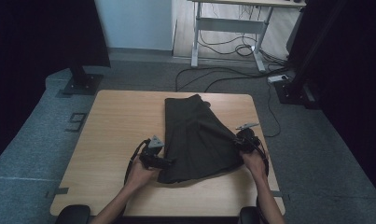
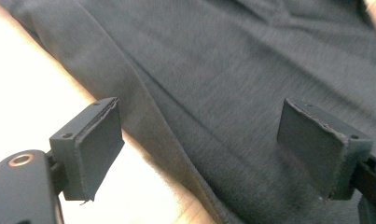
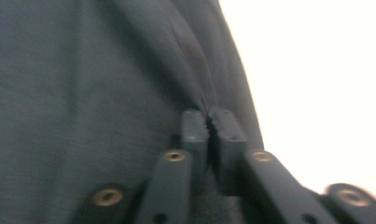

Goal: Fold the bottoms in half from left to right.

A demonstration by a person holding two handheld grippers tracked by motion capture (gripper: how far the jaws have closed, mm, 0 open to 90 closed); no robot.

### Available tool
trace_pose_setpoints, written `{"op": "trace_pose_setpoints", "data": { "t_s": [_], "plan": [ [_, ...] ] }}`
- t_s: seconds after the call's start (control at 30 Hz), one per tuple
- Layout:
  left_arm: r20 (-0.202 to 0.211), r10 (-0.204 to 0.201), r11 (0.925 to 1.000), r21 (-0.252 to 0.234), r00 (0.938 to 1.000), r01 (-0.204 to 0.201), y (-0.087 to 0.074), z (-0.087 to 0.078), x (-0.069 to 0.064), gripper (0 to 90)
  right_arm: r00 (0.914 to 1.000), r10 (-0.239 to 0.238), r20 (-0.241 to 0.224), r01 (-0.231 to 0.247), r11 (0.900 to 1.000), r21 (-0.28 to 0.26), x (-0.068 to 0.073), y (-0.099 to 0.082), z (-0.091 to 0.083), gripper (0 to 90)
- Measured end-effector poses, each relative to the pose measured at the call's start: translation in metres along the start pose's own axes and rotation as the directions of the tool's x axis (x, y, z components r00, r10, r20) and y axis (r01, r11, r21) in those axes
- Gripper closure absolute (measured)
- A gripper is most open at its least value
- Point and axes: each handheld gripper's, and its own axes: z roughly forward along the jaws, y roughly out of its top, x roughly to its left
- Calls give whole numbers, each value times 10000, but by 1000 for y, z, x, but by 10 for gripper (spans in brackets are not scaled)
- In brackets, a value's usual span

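Pinching dark cloth point(image 3: 83, 93) edge in right gripper point(image 3: 208, 122), left gripper point(image 2: 199, 144) jaws spread over it

Support: light wooden table point(image 1: 115, 126), rounded corners, standing on grey carpeted floor point(image 1: 31, 140) | Load: one dark grey folded garment point(image 1: 195, 135) lying flat right of centre, narrow end toward the far edge, wide end near the front edge | Remaining tabletop: bare wood
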Motion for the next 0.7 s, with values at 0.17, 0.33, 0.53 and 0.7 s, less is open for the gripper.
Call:
{"op": "trace_pose_setpoints", "data": {
  "t_s": [0.17,0.33,0.53,0.7],
  "plan": [
    [-82,26,9982,591,10000,-22,-6,9,5,141,9948,963,-327,-968,9952,-144,-14,-16,16,456],
    [-279,-152,9962,855,9995,176,-13,8,19,141,9810,1508,-1219,-1551,9876,-263,-11,-22,13,639],
    [-1205,0,9937,1110,9927,135,-19,-10,37,144,9782,1097,-1763,-1149,9932,-195,17,-25,8,687],
    [-2146,-147,9915,1232,9766,420,-27,-29,59,150,9737,378,-2246,-411,9991,-103,53,-23,4,688]
  ]
}}
